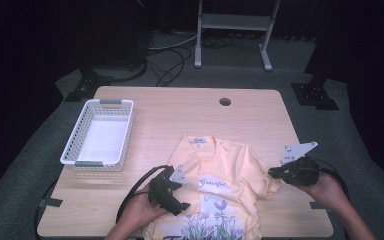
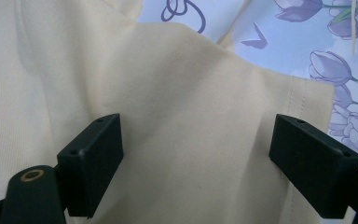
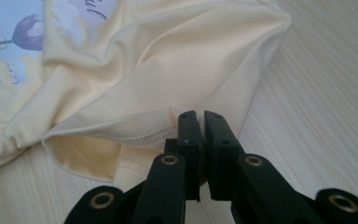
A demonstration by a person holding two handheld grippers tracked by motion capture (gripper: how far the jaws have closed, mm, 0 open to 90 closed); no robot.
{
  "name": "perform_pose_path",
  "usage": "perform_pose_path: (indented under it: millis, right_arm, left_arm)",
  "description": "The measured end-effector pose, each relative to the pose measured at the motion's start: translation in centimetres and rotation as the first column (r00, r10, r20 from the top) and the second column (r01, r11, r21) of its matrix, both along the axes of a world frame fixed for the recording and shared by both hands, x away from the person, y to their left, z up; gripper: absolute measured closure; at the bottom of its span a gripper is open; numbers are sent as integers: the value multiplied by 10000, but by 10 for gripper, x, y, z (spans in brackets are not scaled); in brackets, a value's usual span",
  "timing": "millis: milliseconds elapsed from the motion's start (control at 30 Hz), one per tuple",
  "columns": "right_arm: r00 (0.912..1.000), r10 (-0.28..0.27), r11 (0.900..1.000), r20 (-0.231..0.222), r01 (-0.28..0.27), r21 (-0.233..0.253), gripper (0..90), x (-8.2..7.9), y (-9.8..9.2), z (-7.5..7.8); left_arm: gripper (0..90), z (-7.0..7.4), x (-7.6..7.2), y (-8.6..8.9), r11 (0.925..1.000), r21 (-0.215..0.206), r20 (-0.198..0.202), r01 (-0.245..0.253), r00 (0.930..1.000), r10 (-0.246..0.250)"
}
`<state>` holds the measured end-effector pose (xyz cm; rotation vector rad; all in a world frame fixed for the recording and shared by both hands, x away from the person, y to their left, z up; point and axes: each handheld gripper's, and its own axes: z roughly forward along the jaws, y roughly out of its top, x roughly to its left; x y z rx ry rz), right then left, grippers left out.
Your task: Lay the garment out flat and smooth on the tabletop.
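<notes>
A: Well, the yellow T-shirt (image 1: 225, 187) is lying print-up at the near middle of the table (image 1: 180, 107), collar pointing to twelve o'clock and hem hanging toward six o'clock, past the near edge.

B: And the sleeves?

A: The left sleeve is already lying folded in over the body, its edge reaching the tulip print (image 2: 340, 70). The left gripper (image 1: 172, 192) is hovering over that fold with its jaws standing wide apart, gripping nothing. At three o'clock, the right gripper (image 3: 198, 123) is pinching the hem of the right sleeve (image 3: 135, 135), jaws pressed together on the cloth.

B: So how far along is the folding looking?

A: Early to middle, I'd judge. One sleeve is looking done; the other is being held out sideways and not yet laid across. After that, the body is waiting to be doubled over lengthwise.

B: Anything farther out?

A: A white basket (image 1: 75, 145) is sitting at ten o'clock from the shirt, near the table's left edge, well apart from it. That is probably where the folded shirt is going.
</notes>
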<state>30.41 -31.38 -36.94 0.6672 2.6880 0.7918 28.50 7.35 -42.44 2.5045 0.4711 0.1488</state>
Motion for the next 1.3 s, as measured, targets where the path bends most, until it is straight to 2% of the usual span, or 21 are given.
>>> perform_pose_path:
  millis: [233,433,800,1067,1300]
  right_arm:
    - [9996,-261,9997,-83,261,31,859,5,-12,-7]
    - [9993,-309,9995,-209,311,96,851,7,-15,-9]
    - [9984,-569,9983,8,568,134,773,0,-23,5]
    - [9983,-561,9977,175,554,395,746,-9,-18,16]
    - [9998,-92,9972,152,80,749,689,-21,3,16]
  left_arm:
    - [167,1,0,-1,9999,87,-23,-67,10000,67]
    - [167,1,0,-2,9999,149,-29,-80,10000,80]
    - [167,1,0,-1,10000,89,-38,-15,10000,16]
    - [166,0,0,0,10000,-5,23,12,10000,-12]
    - [167,0,-1,1,10000,-74,33,16,10000,-16]
